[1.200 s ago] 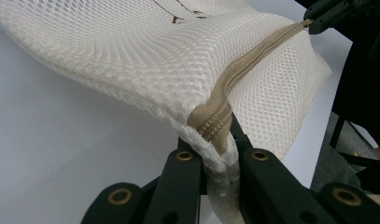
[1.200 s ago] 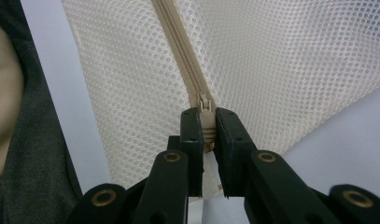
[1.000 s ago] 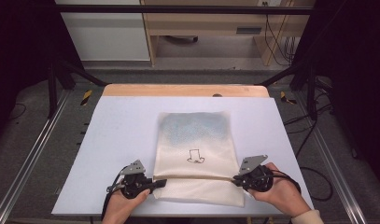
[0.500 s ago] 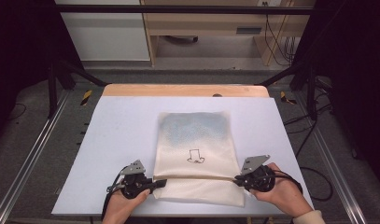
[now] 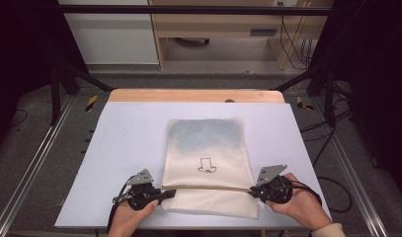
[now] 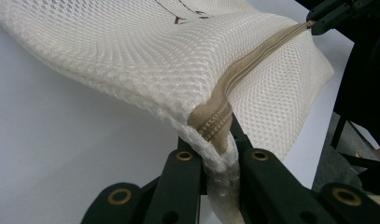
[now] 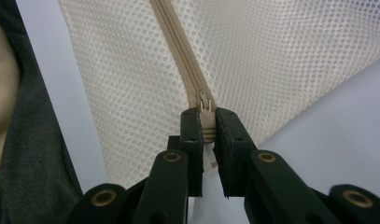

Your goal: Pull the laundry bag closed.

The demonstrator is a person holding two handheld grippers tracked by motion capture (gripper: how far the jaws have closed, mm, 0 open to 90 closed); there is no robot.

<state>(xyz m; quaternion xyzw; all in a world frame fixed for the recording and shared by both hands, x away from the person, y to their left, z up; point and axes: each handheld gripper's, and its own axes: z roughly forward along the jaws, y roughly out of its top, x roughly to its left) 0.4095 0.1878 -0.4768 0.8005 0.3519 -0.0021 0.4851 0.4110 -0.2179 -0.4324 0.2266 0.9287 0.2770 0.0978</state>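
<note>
Starting right at the jaws: the right gripper (image 7: 204,135) has its two black jaws pinched tight on the zipper pull (image 7: 205,103), with the little metal slider poking out just above the tips. The tan zipper (image 7: 180,51) runs straight away from there across the mesh.

The left gripper (image 6: 219,154) is clamped on the other end, jaws squeezed onto the corner of the mesh bag (image 6: 145,60) right where the zipper tape (image 6: 215,116) folds over the edge. The fabric is bunched up between the jaws and lifted a bit off the table there. In the left gripper view you can spot the other gripper's black tip at the far end of the zipper, top right.

From above, the bag (image 5: 207,158) is a cream mesh laundry-type pouch lying flat in the middle of the pale table (image 5: 129,128), near the person's edge. It has a small dark drawing on it, kind of a hat shape (image 5: 206,165), and something bluish shows through the far half. The zipper (image 5: 208,188) runs side to side across the near part, stretched between the left gripper (image 5: 164,194) and the right gripper (image 5: 254,191). A hand (image 5: 134,217) holds the left one, another hand (image 5: 300,205) the right.
</note>
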